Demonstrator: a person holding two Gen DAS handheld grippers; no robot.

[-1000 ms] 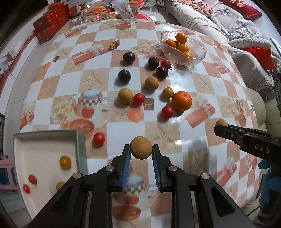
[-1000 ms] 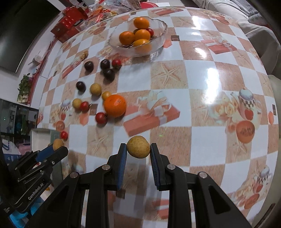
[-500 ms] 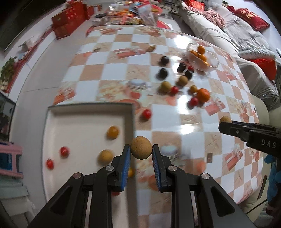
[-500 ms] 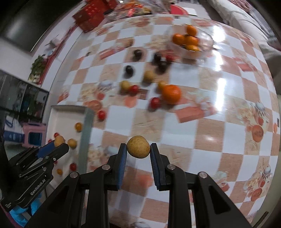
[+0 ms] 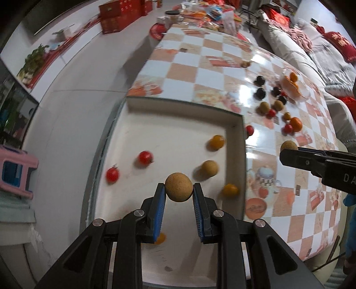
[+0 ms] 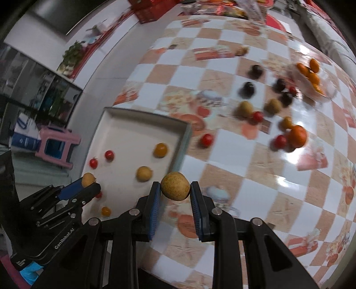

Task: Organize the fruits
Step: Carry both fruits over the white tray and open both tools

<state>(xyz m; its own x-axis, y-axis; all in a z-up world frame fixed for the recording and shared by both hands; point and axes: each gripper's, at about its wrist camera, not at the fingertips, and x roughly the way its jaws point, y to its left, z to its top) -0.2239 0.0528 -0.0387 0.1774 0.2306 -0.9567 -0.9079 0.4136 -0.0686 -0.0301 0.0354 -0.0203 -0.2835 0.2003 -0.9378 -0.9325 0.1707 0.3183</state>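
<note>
My left gripper (image 5: 179, 191) is shut on a tan round fruit (image 5: 178, 187) and holds it above the white tray (image 5: 184, 109). The tray holds two red tomatoes (image 5: 145, 157), a tan fruit (image 5: 209, 168) and small orange fruits (image 5: 216, 141). My right gripper (image 6: 175, 189) is shut on a speckled yellow-brown fruit (image 6: 175, 183), just right of the tray's edge (image 6: 182, 142). The left gripper also shows in the right wrist view (image 6: 89, 184). Loose fruits lie on the checkered table: dark plums (image 6: 248, 88), tomatoes (image 6: 207, 140), an orange (image 6: 297, 136).
A glass bowl of oranges (image 6: 311, 75) stands at the table's far right. Red boxes and packets (image 5: 120, 13) sit at the far end. A pink stool (image 6: 56, 144) stands on the floor left of the table. A sofa (image 5: 311, 44) runs along the right.
Both grippers have swung left with their fruits. The left one now hangs over the tray instead of the table; the right one has come up to the tray's right edge.
</note>
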